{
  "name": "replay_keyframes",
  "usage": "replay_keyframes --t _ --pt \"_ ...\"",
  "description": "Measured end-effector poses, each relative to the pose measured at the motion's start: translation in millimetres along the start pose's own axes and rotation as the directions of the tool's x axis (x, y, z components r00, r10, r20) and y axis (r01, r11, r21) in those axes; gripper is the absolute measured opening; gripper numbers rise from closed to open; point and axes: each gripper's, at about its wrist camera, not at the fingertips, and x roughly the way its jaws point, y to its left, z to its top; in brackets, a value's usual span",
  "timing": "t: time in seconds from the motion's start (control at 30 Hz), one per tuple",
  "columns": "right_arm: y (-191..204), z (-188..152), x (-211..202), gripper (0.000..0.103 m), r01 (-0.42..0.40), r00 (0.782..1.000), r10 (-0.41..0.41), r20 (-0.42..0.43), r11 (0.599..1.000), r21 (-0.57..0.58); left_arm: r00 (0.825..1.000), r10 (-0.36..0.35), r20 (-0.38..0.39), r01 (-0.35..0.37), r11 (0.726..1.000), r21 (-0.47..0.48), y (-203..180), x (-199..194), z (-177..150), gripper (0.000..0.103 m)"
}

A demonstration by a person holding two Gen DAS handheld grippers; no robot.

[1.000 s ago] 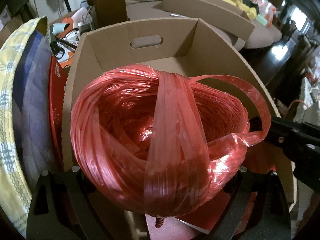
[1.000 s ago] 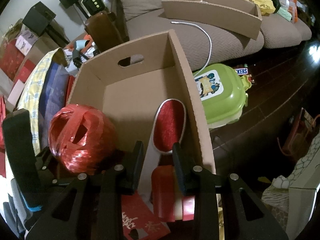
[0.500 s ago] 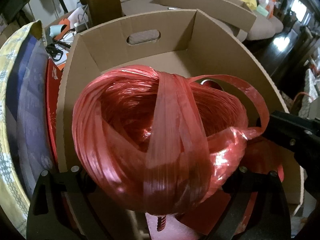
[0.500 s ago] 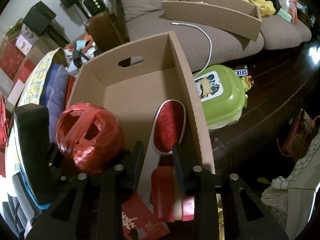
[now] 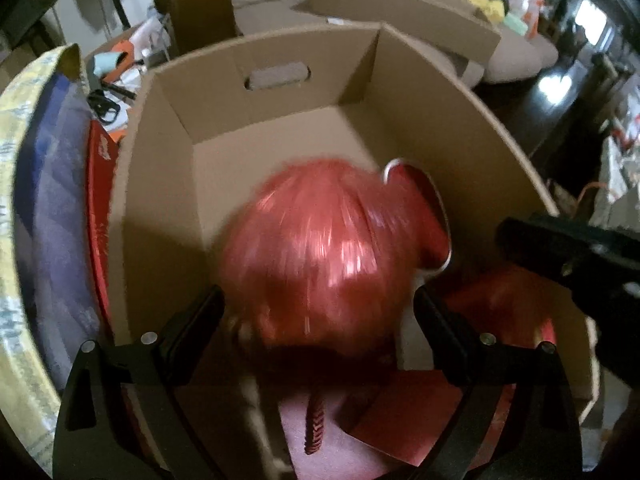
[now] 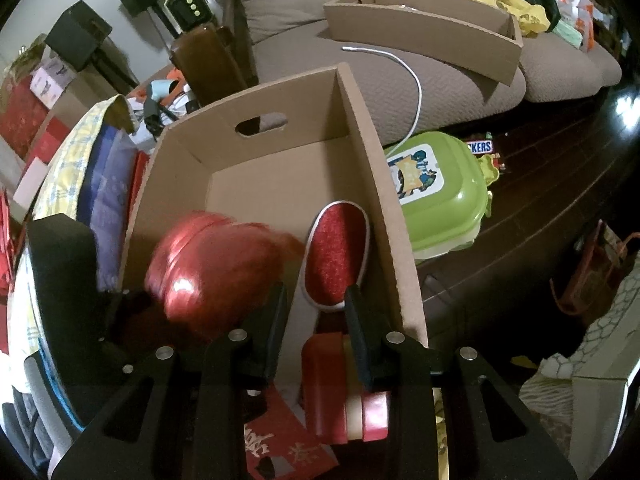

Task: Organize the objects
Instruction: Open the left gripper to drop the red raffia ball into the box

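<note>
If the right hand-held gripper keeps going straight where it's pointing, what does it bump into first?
Probably the red glittery oval leaning in the box, straight ahead of the right hand-held gripper. The red ball sits off to its left. Depth is hard to judge.

A home living room in the middle of a tidy-up: a brown sofa [image 6: 360, 60] with cushions stands beyond the cardboard box [image 6: 360, 184] ahead of the right gripper, black speakers [image 6: 78, 40] stand far off to its left, and the dark wood floor [image 6: 540, 208] to its right is strewn with bags and wrappers
</note>
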Motion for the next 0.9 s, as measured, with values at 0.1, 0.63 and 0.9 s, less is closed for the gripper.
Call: replay_keyframes --t 0.1,0.63,0.9 --pt "1 0 -1 0.031 0.001 1.000 -0.001 0.003 1.000 -0.003 1.000 -0.010 0.015 0.010 1.000 -0.013 3 -4 1 0.095" --pt "9 3 -18 0.057 -0.004 0.997 0.007 0.080 0.999 -0.039 0.993 -0.023 0.120 0.015 0.998 0.065 -11 -24 -4 0.095" --pt "9 4 -21 0.068 -0.006 0.995 0.009 0.095 1.000 -0.030 0.986 0.028 0.164 -0.033 0.999 0.026 -4 -32 -2 0.095"
